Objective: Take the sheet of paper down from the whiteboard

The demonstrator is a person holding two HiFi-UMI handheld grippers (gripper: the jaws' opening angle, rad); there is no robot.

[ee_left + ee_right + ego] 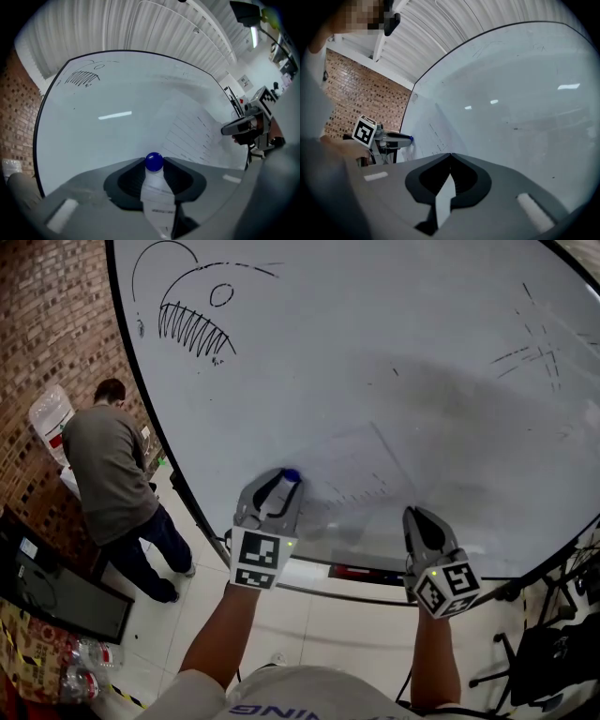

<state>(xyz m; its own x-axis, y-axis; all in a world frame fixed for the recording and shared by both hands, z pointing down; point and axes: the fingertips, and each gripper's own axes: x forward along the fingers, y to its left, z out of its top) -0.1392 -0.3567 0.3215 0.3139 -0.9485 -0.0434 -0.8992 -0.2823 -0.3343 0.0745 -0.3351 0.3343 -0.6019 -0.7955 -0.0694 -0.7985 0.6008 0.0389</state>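
Note:
A large whiteboard [394, 362] fills the head view. A white sheet of paper [361, 474] with faint printed lines lies flat on its lower part, between my two grippers. My left gripper [284, 482] is at the sheet's left edge. It is shut on a white tube with a round blue cap [157, 192], and the cap tip is at the board. My right gripper [415, 517] is at the sheet's lower right. Its jaws are shut with a white strip of the sheet [445, 197] between them. The sheet [187, 136] also shows in the left gripper view.
A person in a grey shirt [108, 465] stands at the left, by a brick wall [37, 334]. A toothy fish sketch [192, 320] is at the board's upper left. The board's tray [356, 573] runs below my grippers. A dark chair [553, 652] stands lower right.

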